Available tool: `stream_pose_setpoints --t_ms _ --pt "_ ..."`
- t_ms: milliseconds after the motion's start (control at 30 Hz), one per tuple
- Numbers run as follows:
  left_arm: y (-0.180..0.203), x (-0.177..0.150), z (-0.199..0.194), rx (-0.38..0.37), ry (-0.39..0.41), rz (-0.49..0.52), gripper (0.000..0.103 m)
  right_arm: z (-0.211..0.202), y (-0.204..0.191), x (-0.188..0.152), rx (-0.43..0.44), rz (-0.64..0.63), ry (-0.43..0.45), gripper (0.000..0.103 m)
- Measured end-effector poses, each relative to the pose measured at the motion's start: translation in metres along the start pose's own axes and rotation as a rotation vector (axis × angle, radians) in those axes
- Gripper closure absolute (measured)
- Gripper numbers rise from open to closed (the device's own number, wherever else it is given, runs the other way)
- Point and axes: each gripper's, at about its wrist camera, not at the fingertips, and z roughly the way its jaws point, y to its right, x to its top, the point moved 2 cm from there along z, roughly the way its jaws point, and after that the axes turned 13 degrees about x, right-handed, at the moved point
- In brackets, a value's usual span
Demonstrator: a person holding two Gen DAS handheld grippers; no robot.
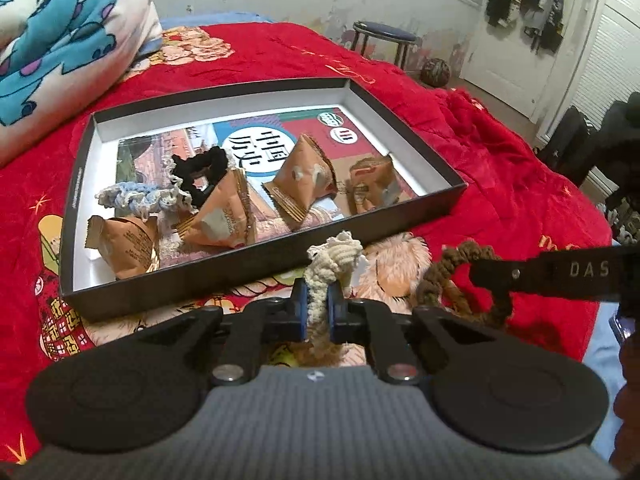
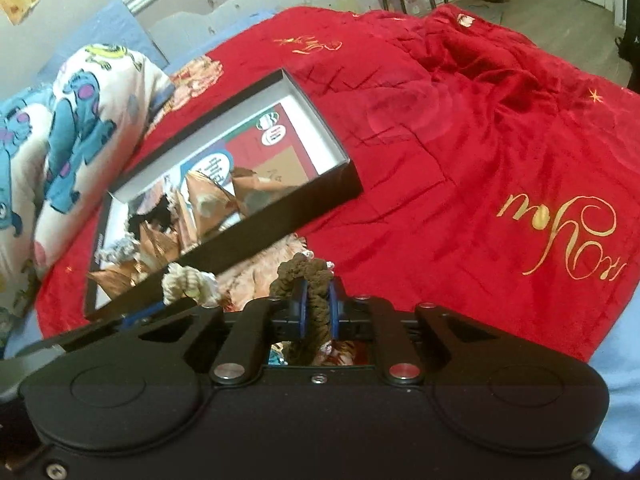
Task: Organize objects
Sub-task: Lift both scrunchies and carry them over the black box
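Note:
My left gripper [image 1: 319,304] is shut on a cream scrunchie [image 1: 334,258], held just in front of the near wall of a shallow black box [image 1: 264,254]. My right gripper [image 2: 316,304] is shut on a brown scrunchie [image 2: 306,270], to the right of the left one; the brown scrunchie also shows in the left wrist view [image 1: 448,276]. The cream scrunchie shows in the right wrist view [image 2: 188,282]. Inside the box lie a black scrunchie [image 1: 204,170], a blue-white scrunchie [image 1: 140,198] and several tan triangular snack packets [image 1: 300,178].
The box [image 2: 320,190] sits on a red blanket [image 2: 460,140] over a bed. A cartoon-print pillow [image 1: 60,40] lies at the back left. A stool [image 1: 382,36] and a ball [image 1: 435,70] stand on the floor beyond the bed.

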Motion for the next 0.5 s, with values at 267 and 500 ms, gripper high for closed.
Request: stream_pose_setpoints --t_ms 267,500 --pt "0.003 0.001 -0.013 -0.025 0.034 -0.003 0.092 -0.008 -0.009 0.006 0.087 -0.011 0.056 0.092" --pt "-0.005 0.007 -0.026 -0.036 0.07 -0.043 0.092 -0.019 -0.014 0.012 0.183 0.003 0.127 0.092"
